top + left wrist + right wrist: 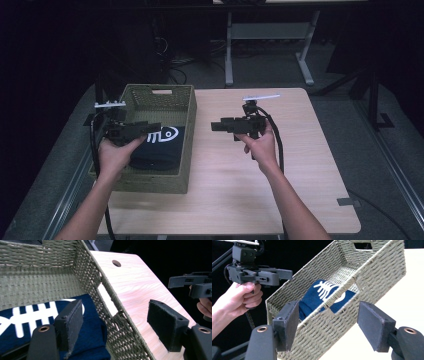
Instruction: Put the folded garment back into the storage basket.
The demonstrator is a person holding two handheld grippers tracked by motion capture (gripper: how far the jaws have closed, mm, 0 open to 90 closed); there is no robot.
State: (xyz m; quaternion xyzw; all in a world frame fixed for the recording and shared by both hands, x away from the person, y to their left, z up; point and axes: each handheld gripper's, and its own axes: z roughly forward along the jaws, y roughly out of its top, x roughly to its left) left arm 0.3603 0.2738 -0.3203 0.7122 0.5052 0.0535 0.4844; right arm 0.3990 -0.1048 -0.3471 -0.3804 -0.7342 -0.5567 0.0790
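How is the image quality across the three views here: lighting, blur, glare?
High view: dim, soft, dark surround; only the table is lit, the folded dark cloth in the basket nearly black. Left gripper view: bright and sharp, mild sheen on the wood. Right gripper view: the tabletop washes out pale, while the basket weave stays crisp.

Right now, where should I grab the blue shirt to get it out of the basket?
Probably from straight above, pinching the top fold of the blue shirt. It lies flat and folded on the floor of the basket, whose woven walls stand high all round it, so no sideways path looks free. The left gripper hovers over it with jaws open, so it looks best placed.
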